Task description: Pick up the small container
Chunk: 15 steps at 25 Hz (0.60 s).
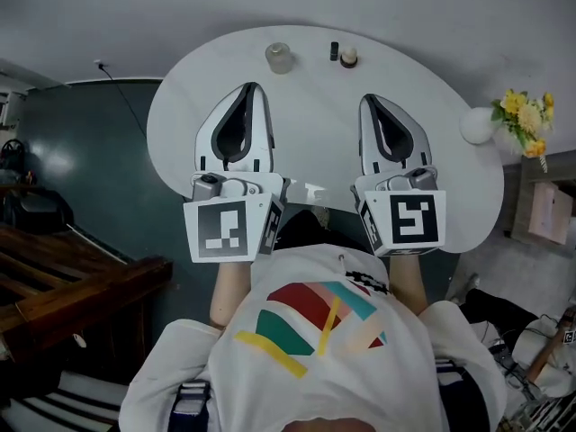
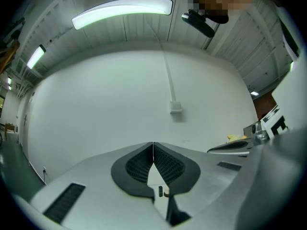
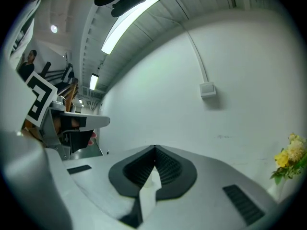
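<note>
Left gripper (image 1: 255,87) (closed, empty) apart from small container (image 1: 280,58)

We look down on a rounded white counter (image 1: 180,115) before a plain white wall (image 2: 110,109), over a dark teal floor (image 1: 81,160). Dark wooden furniture (image 1: 63,286) stands at the left, and yellow flowers (image 1: 526,120) near the counter's right edge. A long ceiling light (image 2: 122,11) glows overhead, and a small box (image 2: 176,107) hangs on the wall.

I get soft, even light from ceiling strip lights (image 2: 122,9); both gripper views bend and darken toward their edges.
</note>
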Each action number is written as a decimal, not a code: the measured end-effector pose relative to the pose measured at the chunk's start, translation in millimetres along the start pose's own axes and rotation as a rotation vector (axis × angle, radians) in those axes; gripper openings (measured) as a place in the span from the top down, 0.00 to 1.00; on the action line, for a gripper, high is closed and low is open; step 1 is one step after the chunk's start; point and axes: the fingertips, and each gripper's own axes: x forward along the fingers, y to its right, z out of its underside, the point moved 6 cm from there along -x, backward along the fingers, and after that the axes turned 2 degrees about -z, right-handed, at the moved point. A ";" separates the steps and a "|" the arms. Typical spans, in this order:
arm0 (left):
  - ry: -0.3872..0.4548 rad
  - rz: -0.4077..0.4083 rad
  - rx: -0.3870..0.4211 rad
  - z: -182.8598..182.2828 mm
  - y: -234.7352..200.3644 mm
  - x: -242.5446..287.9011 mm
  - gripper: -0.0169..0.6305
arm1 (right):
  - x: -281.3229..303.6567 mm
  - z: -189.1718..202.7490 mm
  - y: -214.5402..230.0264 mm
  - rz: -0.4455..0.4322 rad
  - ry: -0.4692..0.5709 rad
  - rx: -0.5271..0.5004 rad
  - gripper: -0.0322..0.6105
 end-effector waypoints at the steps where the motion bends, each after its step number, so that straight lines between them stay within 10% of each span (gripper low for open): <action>1: -0.002 -0.002 0.002 0.2 0.3 2.3 0.95 | 2.7 -0.1 1.0 -0.007 -0.002 -0.006 0.93; 15: 0.018 0.016 -0.018 -3.1 0.8 20.5 0.95 | 10.1 -16.2 2.4 0.019 0.054 -0.019 0.93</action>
